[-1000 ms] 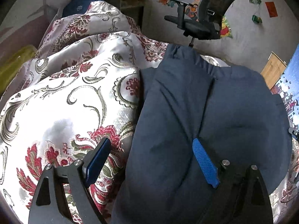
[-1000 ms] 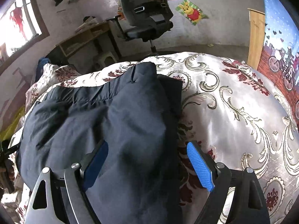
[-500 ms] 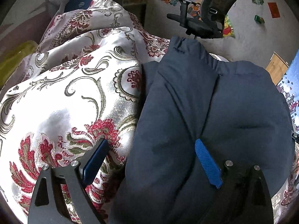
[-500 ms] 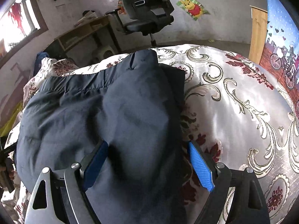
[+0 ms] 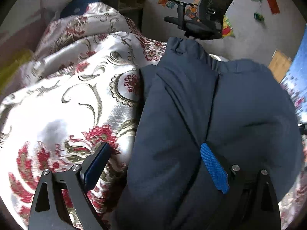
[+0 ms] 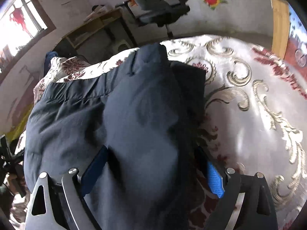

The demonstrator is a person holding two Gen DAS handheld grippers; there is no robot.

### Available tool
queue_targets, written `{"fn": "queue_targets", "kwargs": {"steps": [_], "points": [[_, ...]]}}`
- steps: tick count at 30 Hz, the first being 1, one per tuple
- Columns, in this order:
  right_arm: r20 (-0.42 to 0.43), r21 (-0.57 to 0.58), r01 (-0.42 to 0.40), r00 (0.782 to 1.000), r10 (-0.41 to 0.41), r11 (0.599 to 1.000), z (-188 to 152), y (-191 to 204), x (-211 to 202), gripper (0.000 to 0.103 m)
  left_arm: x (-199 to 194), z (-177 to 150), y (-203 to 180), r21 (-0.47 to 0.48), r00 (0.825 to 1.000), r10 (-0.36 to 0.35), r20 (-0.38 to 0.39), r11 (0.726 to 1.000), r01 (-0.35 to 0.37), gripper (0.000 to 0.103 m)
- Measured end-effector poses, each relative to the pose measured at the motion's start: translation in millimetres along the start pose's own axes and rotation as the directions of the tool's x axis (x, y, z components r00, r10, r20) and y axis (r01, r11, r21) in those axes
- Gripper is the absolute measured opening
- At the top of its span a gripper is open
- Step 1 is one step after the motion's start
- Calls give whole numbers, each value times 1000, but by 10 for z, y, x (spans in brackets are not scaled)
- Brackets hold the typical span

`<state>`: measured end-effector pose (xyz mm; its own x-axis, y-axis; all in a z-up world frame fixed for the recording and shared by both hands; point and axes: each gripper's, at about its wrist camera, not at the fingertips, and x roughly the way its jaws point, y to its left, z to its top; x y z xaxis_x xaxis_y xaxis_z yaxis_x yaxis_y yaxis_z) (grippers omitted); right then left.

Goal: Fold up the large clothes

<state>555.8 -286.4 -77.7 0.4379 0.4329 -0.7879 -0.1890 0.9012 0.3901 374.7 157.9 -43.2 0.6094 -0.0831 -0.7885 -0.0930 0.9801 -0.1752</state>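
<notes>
We find no legible text, label, brand or number in either view; the wall stickers show pictures only.

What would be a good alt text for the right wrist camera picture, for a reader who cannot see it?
A dark blue padded jacket lies folded on a bed with a shiny flowered cover, and the right gripper is open wide around its near end. Behind the bed are an office chair, a wooden shelf and a bright window.
</notes>
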Motion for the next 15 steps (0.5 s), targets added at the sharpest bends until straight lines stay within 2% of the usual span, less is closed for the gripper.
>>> {"fn": "queue_targets", "kwargs": {"steps": [3,5,8,10,13,15], "points": [[-56,14,-28,998,28,1000,63,-27,85,97,36,-1,191,-55,994,-112,-4,992,112,93],[-105,28,-58,993,61,998,101,-62,163,100,74,25,287,-68,980,-198,-30,978,195,93],[-165,114,-134,975,152,984,145,-182,288,103,127,79,388,-71,951,-297,-84,954,292,93],[-167,136,-158,969,180,978,167,-213,314,103,175,115,439,-90,922,-362,-139,932,352,93],[-169,144,-181,964,205,973,202,-231,347,103,217,207,488,-122,895,-408,-178,912,391,92],[-159,158,-189,964,213,969,218,-236,349,103,261,279,477,-133,892,-409,-190,911,390,93]]}}
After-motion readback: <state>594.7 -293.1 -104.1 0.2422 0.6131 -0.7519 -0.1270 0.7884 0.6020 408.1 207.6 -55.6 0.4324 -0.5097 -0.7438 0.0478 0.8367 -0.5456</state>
